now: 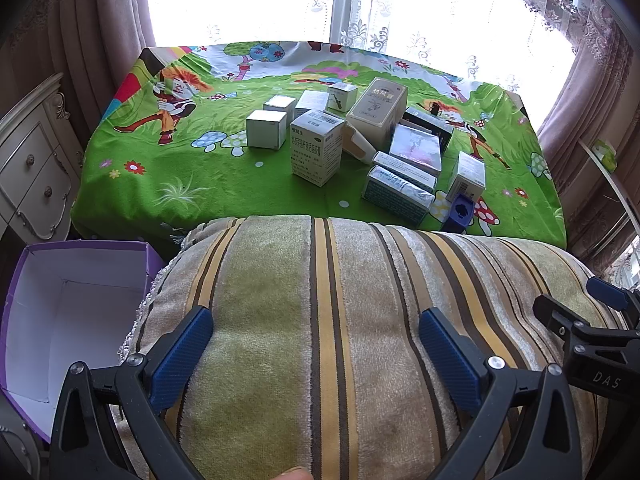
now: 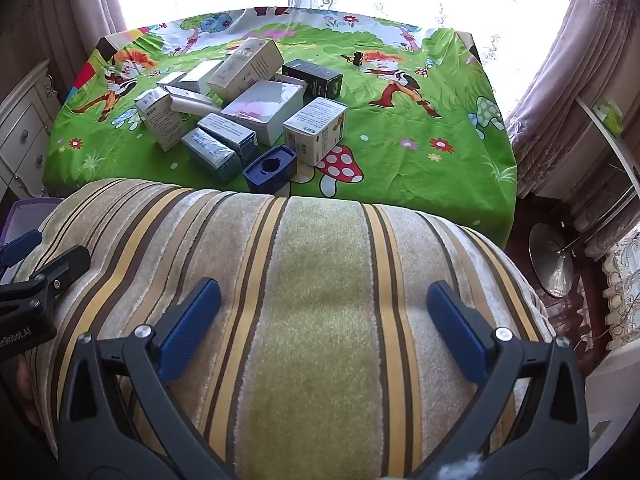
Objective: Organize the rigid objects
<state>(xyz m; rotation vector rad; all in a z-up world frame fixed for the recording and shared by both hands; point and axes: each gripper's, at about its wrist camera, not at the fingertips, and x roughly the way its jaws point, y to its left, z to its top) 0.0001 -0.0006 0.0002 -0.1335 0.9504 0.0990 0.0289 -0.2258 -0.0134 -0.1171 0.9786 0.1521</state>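
The surface (image 1: 132,184) is draped in a soft, bright cartoon-print cloth, seen at 12 o'clock in both views. In front of it a plush striped cushion (image 1: 320,320) fills the 6 o'clock half. An empty purple carton (image 1: 60,320), white inside and stiff-walled, is seen at 8 o'clock in the left view.

The boxes (image 1: 360,144) are clustered on the cloth at about 12 to 1 o'clock, some upright, some lying flat, several touching. They are judged to be light, rigid cardboard with smooth, slightly slippery printed faces; each is best taken across two flat opposite sides, gently, since thin card may dent. A small blue block (image 2: 270,168) with a round hole is set nearest the cushion.

The left gripper (image 1: 316,344) and right gripper (image 2: 324,316) are held over the cushion, fingers spread wide, nothing grasped.
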